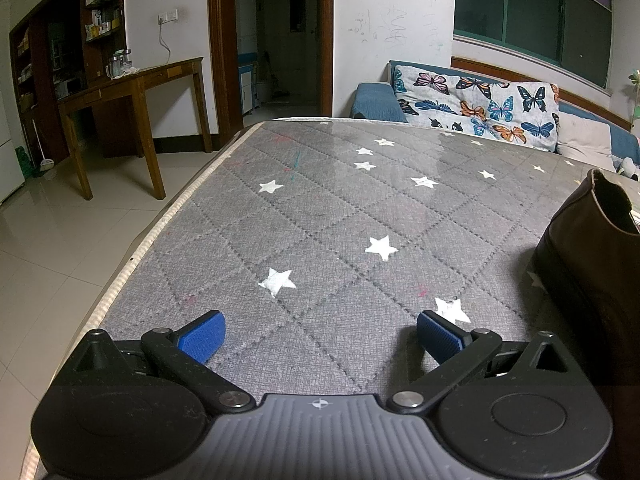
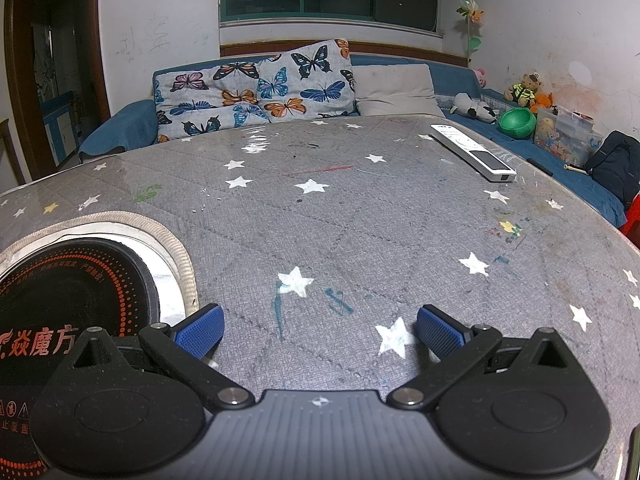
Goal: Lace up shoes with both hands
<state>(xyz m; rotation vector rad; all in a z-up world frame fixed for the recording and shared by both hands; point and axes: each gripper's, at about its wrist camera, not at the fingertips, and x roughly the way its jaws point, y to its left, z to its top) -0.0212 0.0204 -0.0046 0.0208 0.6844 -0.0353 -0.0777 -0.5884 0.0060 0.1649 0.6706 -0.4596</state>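
A dark brown leather shoe (image 1: 588, 256) stands at the right edge of the left wrist view, on the grey star-patterned table cover (image 1: 340, 208); only its heel and collar show, and no lace is visible. My left gripper (image 1: 320, 334) hovers low over the cover, to the left of the shoe, open with nothing between its blue pads (image 1: 202, 336). In the right wrist view the shoe is out of sight. My right gripper (image 2: 320, 332) is open too, empty, above the same grey cover (image 2: 360, 208).
A black round induction cooktop (image 2: 68, 300) sits in a cut-out at the left of the right wrist view. A white remote (image 2: 472, 152) lies far right. A blue sofa with butterfly cushion (image 2: 264, 88) stands behind. The table's left edge (image 1: 132, 256) drops to tiled floor.
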